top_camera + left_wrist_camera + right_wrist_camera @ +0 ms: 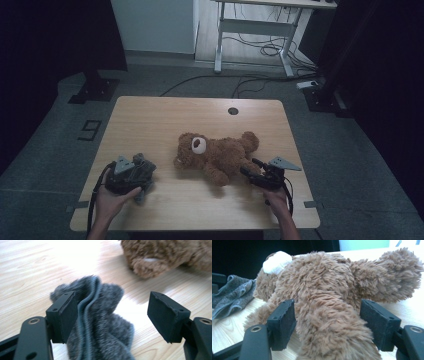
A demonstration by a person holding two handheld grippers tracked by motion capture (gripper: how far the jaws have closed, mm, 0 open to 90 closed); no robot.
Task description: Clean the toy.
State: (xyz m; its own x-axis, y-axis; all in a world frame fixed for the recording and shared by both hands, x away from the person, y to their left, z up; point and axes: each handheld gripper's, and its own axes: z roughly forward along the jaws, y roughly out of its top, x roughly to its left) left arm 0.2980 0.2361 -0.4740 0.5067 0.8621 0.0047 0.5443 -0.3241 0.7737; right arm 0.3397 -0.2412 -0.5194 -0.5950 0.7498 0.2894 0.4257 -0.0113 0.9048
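A brown teddy bear with a white muzzle lies on its side in the middle of the wooden table. My right gripper is at its lower end. In the right gripper view the jaws stand wide on either side of a furry leg, and the fur brushes the pads without being squeezed. A crumpled grey fuzzy cloth lies at the front left. My left gripper is open over the cloth, which rests against one pad, with the other pad well clear of it.
A round cable hole sits near the table's far edge. Bare wood stretches behind and in front of the bear. On the floor beyond stand a white desk frame, loose cables and dark stand bases.
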